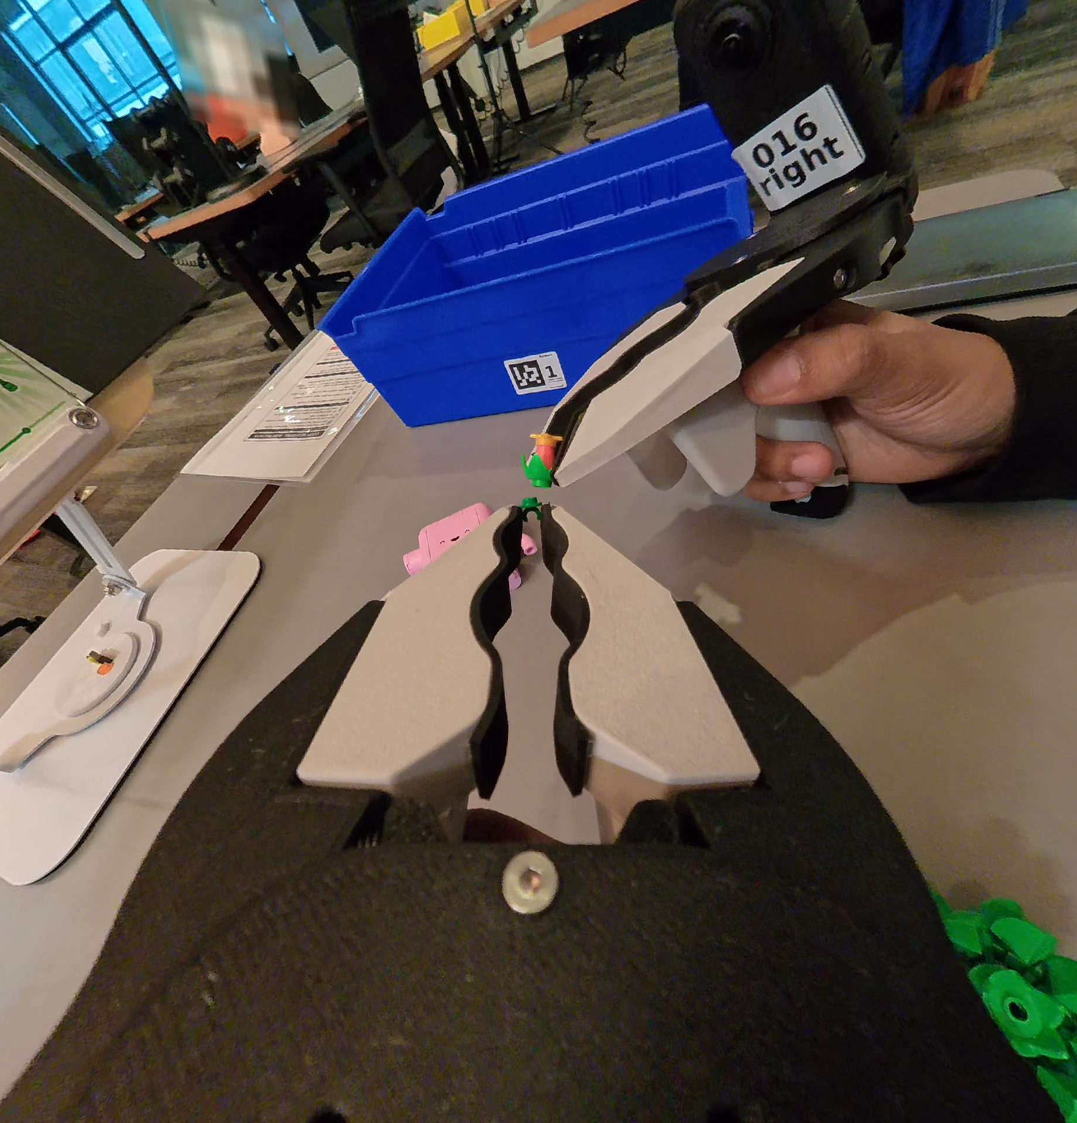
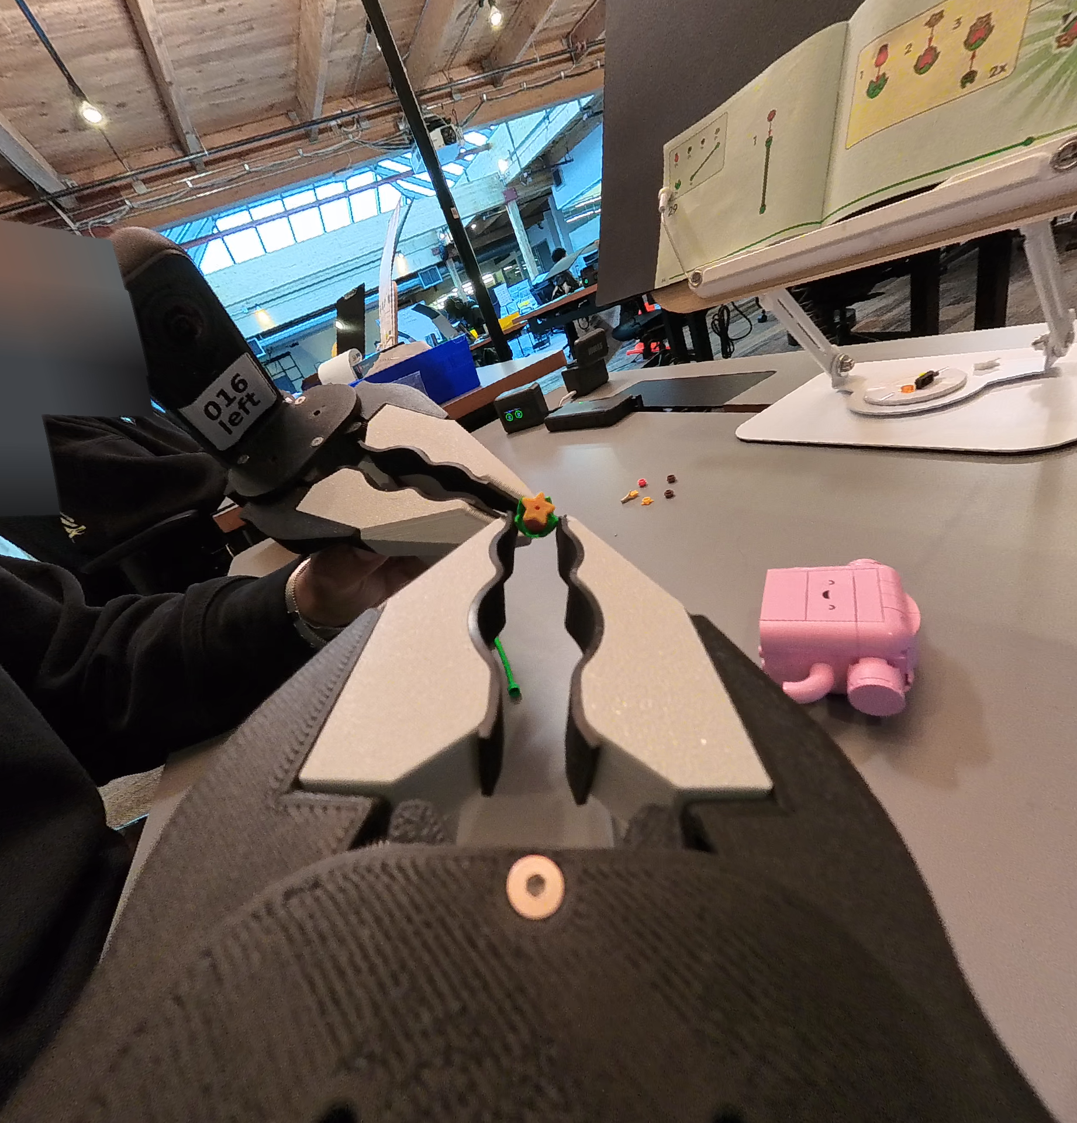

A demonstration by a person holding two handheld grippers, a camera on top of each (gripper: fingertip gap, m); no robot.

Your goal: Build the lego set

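- The step in hand looks like seating the small flower head point(image 1: 541, 462) onto the top of the thin green stem point(image 2: 506, 668), much as the open instruction booklet point(image 2: 827, 121) on its white stand point(image 2: 913, 425) pictures it.
- The right gripper point(image 2: 536, 527) pinches the flower between its fingers: green leaf base, pink bud, orange star cap on top. It hangs in the air above the grey tabletop point(image 2: 888, 547).
- The left gripper point(image 1: 530, 509) has its fingers pressed on the stem's green top piece point(image 1: 529, 503); the rod itself runs down below, seen through the gap in the right wrist view.
- In the left wrist view the flower's base sits just above the stem top, apart, not yet joined.
- To do it well: line the flower's bottom hole straight over the stem tip, keep both axes in line, then push along the stem only. A sideways push would likely bend or pop the thin rod out.
- Hold the left grip firm and low-wobble; let the right one do the moving.
- Loose tiny pieces point(image 2: 648, 489) lie farther off on the tabletop; the pink brick character point(image 2: 834, 632) rests on its side nearby, clear of the work.
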